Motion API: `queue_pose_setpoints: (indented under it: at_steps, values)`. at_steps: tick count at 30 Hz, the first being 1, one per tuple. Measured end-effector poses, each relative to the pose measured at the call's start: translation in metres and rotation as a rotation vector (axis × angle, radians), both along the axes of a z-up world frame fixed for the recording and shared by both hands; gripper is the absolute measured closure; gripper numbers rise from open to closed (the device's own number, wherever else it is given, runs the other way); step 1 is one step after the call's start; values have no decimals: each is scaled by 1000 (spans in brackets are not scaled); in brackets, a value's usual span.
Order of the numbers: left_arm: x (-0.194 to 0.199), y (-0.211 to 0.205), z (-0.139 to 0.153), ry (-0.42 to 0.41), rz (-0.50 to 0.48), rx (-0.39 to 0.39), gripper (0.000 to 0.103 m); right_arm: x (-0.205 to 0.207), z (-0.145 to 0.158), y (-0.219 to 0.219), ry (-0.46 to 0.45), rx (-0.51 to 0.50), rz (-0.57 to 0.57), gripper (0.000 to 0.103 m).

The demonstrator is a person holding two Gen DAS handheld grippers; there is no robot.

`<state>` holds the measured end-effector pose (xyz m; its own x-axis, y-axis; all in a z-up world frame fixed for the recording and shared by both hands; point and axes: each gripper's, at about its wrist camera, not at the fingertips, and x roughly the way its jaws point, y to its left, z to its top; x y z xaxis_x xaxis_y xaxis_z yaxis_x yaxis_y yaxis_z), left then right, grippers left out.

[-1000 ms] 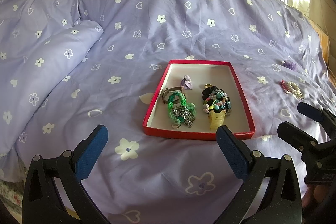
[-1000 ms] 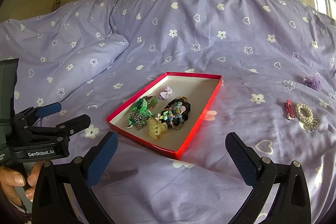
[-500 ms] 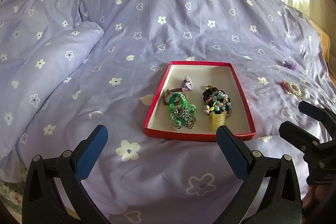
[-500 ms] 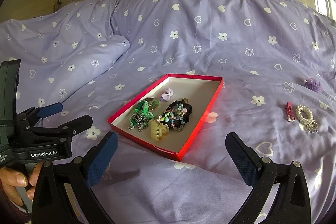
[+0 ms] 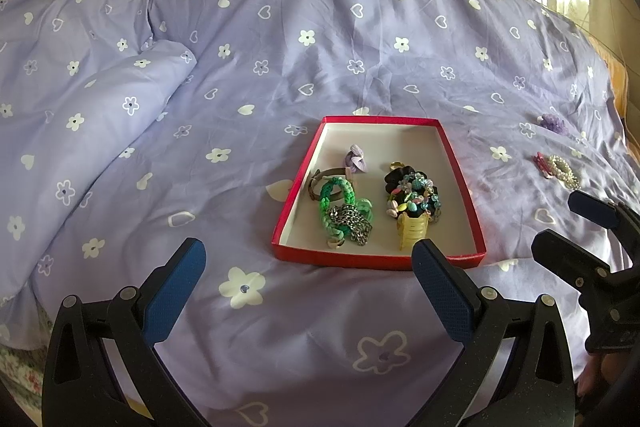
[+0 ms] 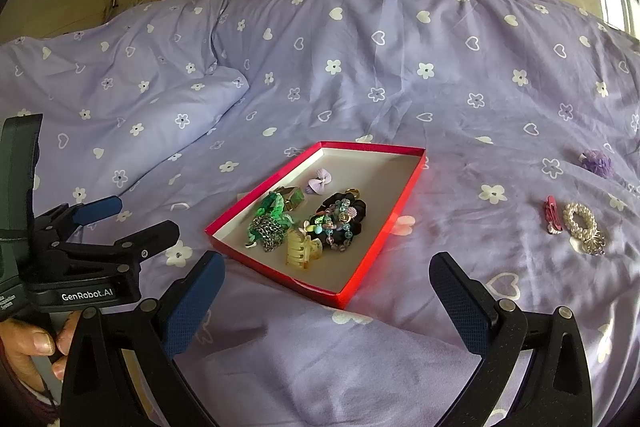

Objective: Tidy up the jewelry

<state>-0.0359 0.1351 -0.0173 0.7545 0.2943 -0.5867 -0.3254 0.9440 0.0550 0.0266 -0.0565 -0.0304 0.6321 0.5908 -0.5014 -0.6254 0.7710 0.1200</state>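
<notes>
Both grippers, left (image 5: 306, 285) and right (image 6: 326, 297), had drifted slightly back, jaws apart and empty, from the red tray (image 6: 376, 247) at twelve o'clock, leaving the pearl bracelet (image 6: 582, 225) unsorted at two o'clock

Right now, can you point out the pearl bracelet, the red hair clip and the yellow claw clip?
pearl bracelet (image 6: 579, 221), right wrist view, on its bead ring.
red hair clip (image 6: 551, 214), right wrist view, mid-length.
yellow claw clip (image 6: 301, 251), right wrist view, on its body, inside the box.

Left tongs (image 5: 308, 287) jaws spread wide, right tongs (image 6: 328, 293) likewise gaping, both empty, held level
</notes>
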Motion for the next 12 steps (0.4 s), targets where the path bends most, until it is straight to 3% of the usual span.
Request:
queue_pose_setpoints:
  at_steps: [12]
  values:
    - [5, 0, 0, 2, -5, -6, 0, 6, 2, -1, 8, -2, -1, 0]
